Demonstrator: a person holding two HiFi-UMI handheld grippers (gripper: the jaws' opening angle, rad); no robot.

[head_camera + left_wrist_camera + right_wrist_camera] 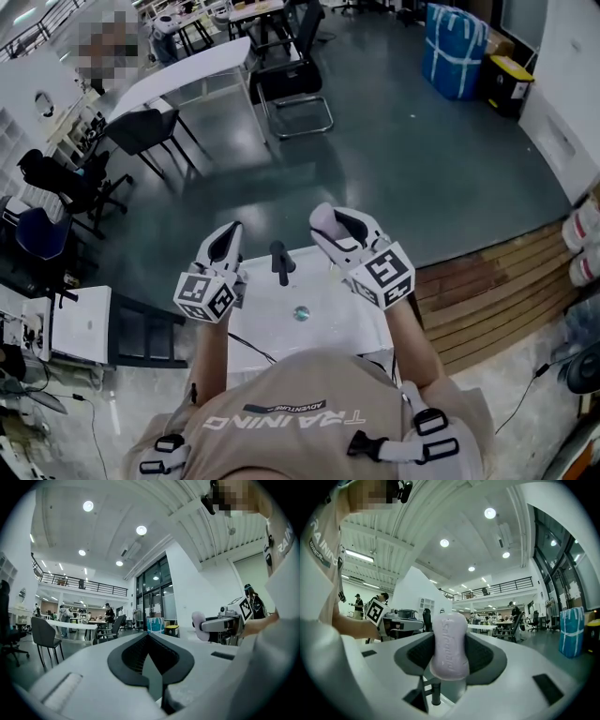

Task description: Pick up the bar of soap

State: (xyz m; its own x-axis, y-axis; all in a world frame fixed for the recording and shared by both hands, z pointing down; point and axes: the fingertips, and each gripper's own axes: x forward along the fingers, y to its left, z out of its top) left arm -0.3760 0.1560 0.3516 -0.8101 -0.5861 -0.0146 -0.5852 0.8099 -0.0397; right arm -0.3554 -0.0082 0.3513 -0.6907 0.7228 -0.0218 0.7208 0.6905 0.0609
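While both grippers hang side by side over the white sink, the bar of soap is up off it, pinched between the two dark pads of the right gripper. It's pale lilac and stands upright, with raised lettering running down the face toward the camera and the pads pressing on its left and right edges. The left gripper has its jaws squeezed together with nothing in them. In the head view, the black faucet sits between the two grippers at the sink's far edge, and the round drain is just nearer than it, in the basin.
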